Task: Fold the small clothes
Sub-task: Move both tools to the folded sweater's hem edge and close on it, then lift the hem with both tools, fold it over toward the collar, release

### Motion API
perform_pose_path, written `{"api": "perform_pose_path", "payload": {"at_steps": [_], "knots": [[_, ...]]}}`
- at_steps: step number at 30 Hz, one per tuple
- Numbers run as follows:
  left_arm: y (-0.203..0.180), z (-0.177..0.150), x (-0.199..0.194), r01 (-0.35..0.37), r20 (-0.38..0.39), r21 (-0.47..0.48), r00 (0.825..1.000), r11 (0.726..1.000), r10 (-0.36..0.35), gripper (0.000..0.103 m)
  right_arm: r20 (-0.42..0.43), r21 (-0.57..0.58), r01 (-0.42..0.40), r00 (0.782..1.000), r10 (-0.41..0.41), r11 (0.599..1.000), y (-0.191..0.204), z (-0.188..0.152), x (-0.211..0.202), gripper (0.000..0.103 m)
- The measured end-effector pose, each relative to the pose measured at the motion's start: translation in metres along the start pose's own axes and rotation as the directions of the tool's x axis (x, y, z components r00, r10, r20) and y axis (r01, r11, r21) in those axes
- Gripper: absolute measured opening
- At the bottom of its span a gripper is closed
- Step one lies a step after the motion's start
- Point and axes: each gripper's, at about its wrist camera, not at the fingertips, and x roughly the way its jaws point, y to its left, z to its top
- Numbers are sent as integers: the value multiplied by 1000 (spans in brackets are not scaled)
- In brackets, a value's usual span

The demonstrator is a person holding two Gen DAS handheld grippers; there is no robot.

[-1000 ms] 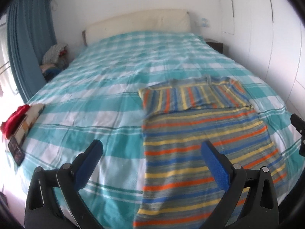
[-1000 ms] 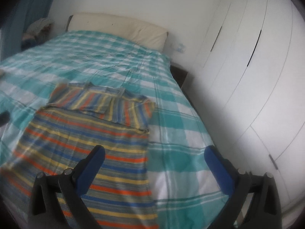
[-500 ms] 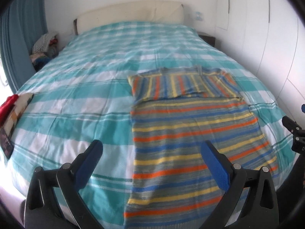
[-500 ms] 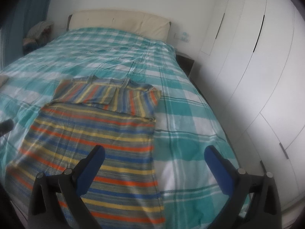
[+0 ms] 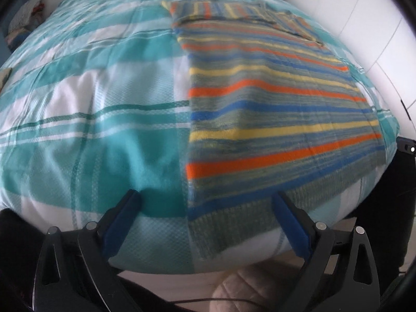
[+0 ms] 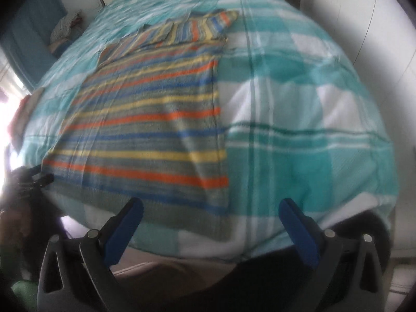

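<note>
Sweater (image 5: 273,109) sleeve fold clearest (right view) (image 6: 197,26).

No legible text, label, brand mark, number or sign is found in either wrist view. The striped knit garment (image 5: 273,119) carries only coloured bands, and the checked bedcover (image 6: 306,119) only its woven pattern. Both views are blurred, so any fine print could not be read.
</note>
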Motion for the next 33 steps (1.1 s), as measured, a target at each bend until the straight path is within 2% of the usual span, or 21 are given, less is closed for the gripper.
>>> {"api": "perform_pose_path", "payload": {"at_steps": [1, 3, 4, 5, 6, 7, 8, 9, 10, 13, 16, 20, 25, 29, 31, 33], "knots": [[-3, 1, -1, 7, 2, -1, 1000, 1000, -7, 91, -7, 12, -9, 1000, 9, 1000, -2, -2, 4, 97], [-9, 2, -1, -4, -6, 12, 1000, 1000, 4, 78, -16, 11, -44, 999, 44, 999, -3, -1, 13, 84], [-10, 3, -1, -10, -11, 21, 1000, 1000, 10, 74, -33, 9, -55, 998, 55, 998, -3, -2, 20, 81], [-11, 3, 0, -16, -13, 32, 1000, 999, 16, 73, -55, 9, -47, 997, 47, 999, -3, -2, 27, 72], [-13, 2, 0, -21, -13, 39, 1000, 999, 22, 65, -84, -1, -44, 996, 44, 999, -2, -4, 34, 56], [-14, 2, 0, -23, -13, 44, 1000, 999, 24, 52, -106, -18, -55, 993, 52, 998, 1, -5, 39, 45], [-10, 0, -3, -14, -12, 44, 1000, 999, 14, 40, -123, -37, -63, 991, 58, 997, 3, -7, 43, 21], [-7, 0, -4, 5, -11, 37, 1000, 999, -4, 11, -135, -43, -68, 989, 62, 997, 2, -9, 46, 6], [-4, 1, -5, 35, -14, 17, 999, 999, -34, 6, -133, -38, -82, 988, 76, 996, 1, -9, 45, 6], [9, 4, -17, 131, 12, -43, 991, 990, -130, 5, -82, -16, -139, 987, 137, 990, -5, -4, 25, 6], [24, 22, -35, 260, 67, -105, 965, 960, -254, 5, 15, 32, -254, 967, 254, 967, -11, 12, -3, 6], [46, 78, -42, 349, 164, -142, 931, 926, -325, 5, 146, 44, -338, 933, 329, 940, -16, 62, -19, 6], [75, 172, -14, 356, 242, -168, 919, 919, -311, 4, 253, 49, -338, 914, 316, 940, -22, 159, -4, 6], [95, 250, 23, 325, 247, -213, 930, 922, -271, 3, 278, 102, -340, 912, 301, 935, -29, 246, 31, 6], [104, 285, 44, 288, 245, -235, 942, 928, -231, 3, 269, 133, -329, 920, 285, 935, -33, 289, 54, 6], [111, 322, 64, 234, 279, -261, 947, 937, -159, 3, 274, 154, -302, 928, 253, 941, -37, 329, 76, 6]]}}
